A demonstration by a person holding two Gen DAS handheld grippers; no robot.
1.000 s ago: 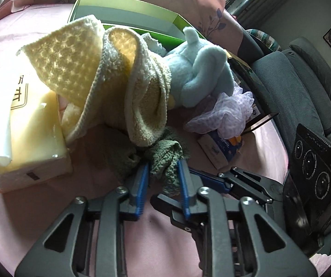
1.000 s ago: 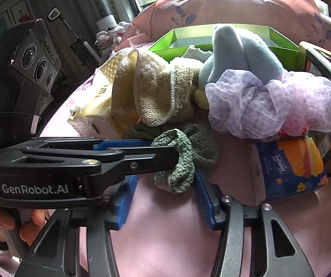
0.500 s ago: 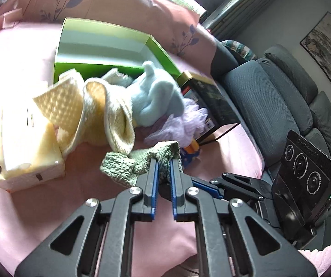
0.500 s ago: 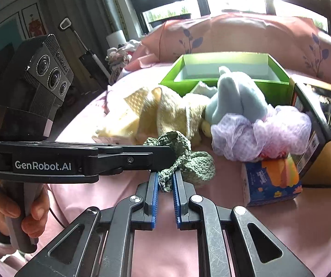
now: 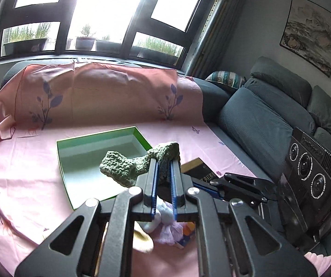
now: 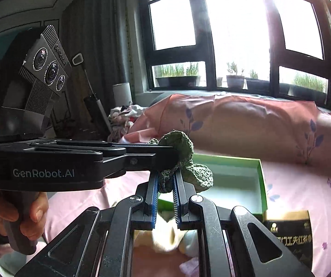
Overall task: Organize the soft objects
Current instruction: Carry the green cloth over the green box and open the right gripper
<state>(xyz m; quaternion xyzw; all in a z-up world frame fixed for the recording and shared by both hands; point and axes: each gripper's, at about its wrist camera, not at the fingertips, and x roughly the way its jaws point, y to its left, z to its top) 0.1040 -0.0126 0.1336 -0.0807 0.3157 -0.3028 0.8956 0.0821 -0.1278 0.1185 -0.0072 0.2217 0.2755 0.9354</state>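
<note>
A green knitted cloth [image 5: 128, 166] hangs in the air, gripped by both grippers at once. My left gripper [image 5: 164, 164] is shut on one end of it. My right gripper [image 6: 166, 176] is shut on the other end [image 6: 181, 152]. The cloth is held above the near edge of an open green box [image 5: 91, 154], which is empty inside and also shows in the right wrist view [image 6: 261, 180]. A pale yellow towel [image 5: 142, 237], a lilac mesh puff [image 5: 172, 233] and part of a white plush lie below, mostly hidden behind the gripper frames.
A dark tea box [image 6: 290, 233] stands right of the green box. The pink sheet [image 5: 27, 184] covers the sofa seat and back. Grey sofa cushions [image 5: 257, 124] are at the right. The other gripper's body [image 6: 50, 161] crosses the left of the right wrist view.
Both grippers closed on the green cloth and lifted it up off the pile. The views have tilted up, and the towel, plush and puff have dropped below the frames.
</note>
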